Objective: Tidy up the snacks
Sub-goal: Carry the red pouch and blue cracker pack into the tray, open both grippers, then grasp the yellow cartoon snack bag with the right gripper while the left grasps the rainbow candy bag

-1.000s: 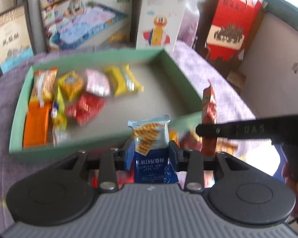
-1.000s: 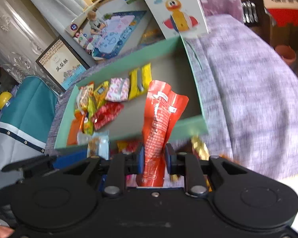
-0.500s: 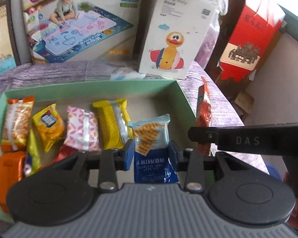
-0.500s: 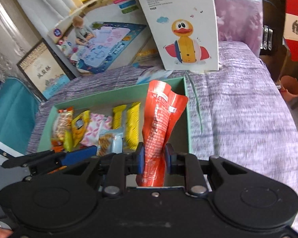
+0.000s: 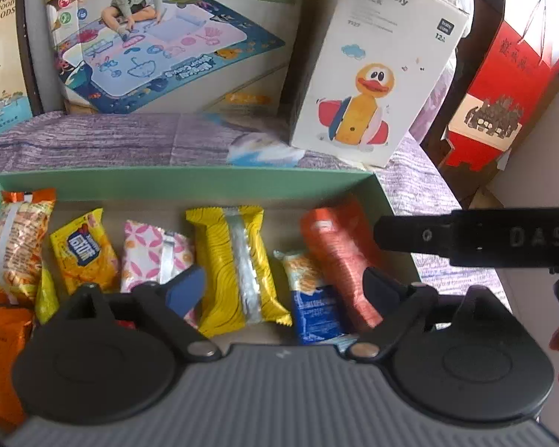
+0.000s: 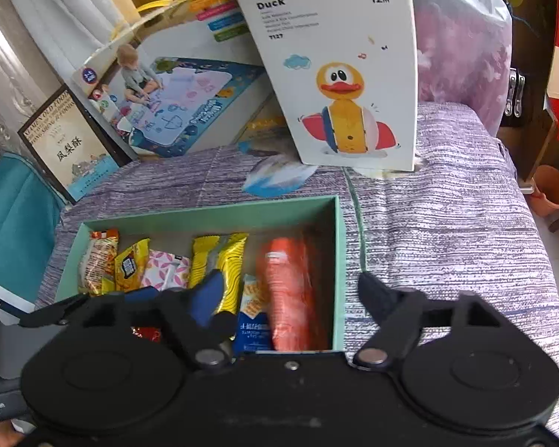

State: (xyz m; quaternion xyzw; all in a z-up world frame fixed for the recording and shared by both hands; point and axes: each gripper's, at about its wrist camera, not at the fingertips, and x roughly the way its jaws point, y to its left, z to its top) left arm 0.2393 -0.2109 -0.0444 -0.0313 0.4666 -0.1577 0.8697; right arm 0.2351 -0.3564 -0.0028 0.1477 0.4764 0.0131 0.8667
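A green box [image 5: 190, 182] [image 6: 212, 211] holds a row of snack packets. A blue cracker packet [image 5: 315, 301] [image 6: 253, 316] and a long red-orange packet [image 5: 339, 260] [image 6: 290, 290] lie at the row's right end, next to a yellow packet [image 5: 234, 268] [image 6: 220, 260]. My left gripper [image 5: 283, 283] is open and empty above the yellow and blue packets. My right gripper [image 6: 290, 290] is open and empty above the red-orange packet. One right finger [image 5: 466, 238] crosses the left wrist view.
A Roly-Poly Duck box [image 6: 339, 70] and a play-mat box [image 5: 160, 37] stand behind the green box on the purple cloth [image 6: 447, 231]. A framed food box [image 6: 67, 149] stands at back left. A red carton [image 5: 503, 93] stands off the table's right.
Both grippers opened. The blue cracker packet and the red-orange packet left the jaws and now lie in the green box at the right end of the row.
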